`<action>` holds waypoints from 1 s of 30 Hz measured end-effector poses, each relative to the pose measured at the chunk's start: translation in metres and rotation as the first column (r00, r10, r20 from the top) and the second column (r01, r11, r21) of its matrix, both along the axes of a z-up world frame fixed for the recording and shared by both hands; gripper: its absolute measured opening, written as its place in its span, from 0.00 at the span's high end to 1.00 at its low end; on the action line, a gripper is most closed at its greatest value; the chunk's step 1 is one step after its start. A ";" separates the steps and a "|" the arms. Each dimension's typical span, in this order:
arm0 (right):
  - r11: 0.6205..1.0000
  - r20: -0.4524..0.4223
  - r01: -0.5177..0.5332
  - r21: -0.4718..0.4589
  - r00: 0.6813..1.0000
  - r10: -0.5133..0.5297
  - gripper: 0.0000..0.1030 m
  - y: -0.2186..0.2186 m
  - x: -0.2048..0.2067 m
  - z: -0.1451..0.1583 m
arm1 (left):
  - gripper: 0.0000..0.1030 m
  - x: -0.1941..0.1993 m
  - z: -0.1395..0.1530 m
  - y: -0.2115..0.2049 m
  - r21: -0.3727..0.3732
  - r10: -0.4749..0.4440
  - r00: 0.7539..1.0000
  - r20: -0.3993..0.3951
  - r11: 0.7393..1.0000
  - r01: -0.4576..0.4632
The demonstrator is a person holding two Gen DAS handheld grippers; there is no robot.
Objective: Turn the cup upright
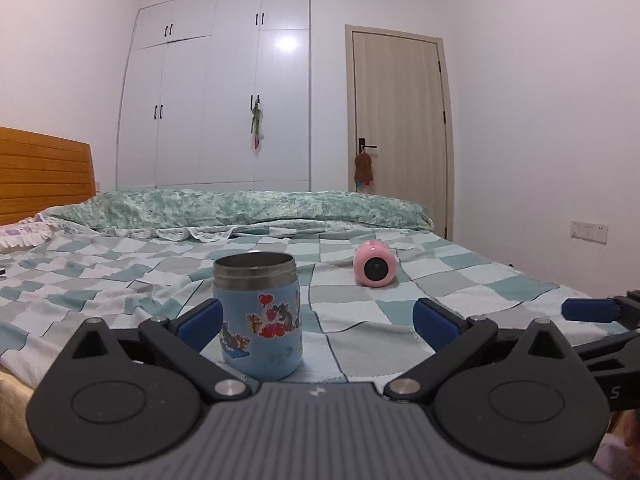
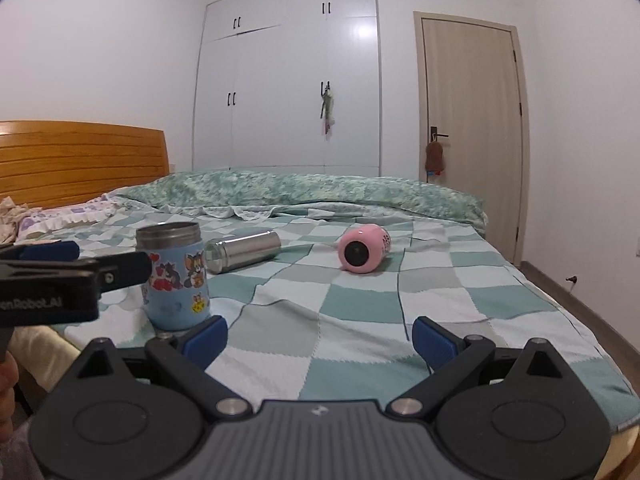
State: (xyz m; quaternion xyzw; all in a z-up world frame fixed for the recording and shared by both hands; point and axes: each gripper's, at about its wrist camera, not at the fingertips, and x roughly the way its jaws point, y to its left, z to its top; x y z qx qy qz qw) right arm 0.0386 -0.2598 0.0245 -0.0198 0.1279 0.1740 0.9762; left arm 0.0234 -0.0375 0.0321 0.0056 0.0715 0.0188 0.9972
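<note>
Checked bedspread [image 2: 360, 304], blue cup [image 1: 258, 316] upright, mouth up, between wide-open left hand-held gripper [image 1: 316, 320]; right hand-held gripper [image 2: 320, 340] likewise spread.

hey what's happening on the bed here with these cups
A person holds a two-finger tool in each hand over a checkered bed. The blue cartoon cup stands upright, sitting between the open fingers of the left tool. The pink cup and a steel cup lie on their sides. The right tool is open and holds nothing.
</note>
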 end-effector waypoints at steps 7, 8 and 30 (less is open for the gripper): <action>0.999 0.016 0.031 0.016 0.999 -0.031 0.04 -0.005 -0.004 -0.006 | 0.00 -0.008 -0.015 0.002 0.015 0.032 0.999 0.030 0.999 -0.033; 0.999 0.017 0.035 0.015 0.999 -0.035 0.04 -0.005 -0.005 -0.006 | 0.00 -0.008 -0.017 0.001 0.020 0.036 0.999 0.029 0.999 -0.036; 0.998 0.043 0.062 0.011 0.997 -0.062 0.04 -0.005 -0.011 -0.007 | 0.00 -0.010 -0.026 0.009 0.008 0.021 0.999 0.036 1.000 -0.021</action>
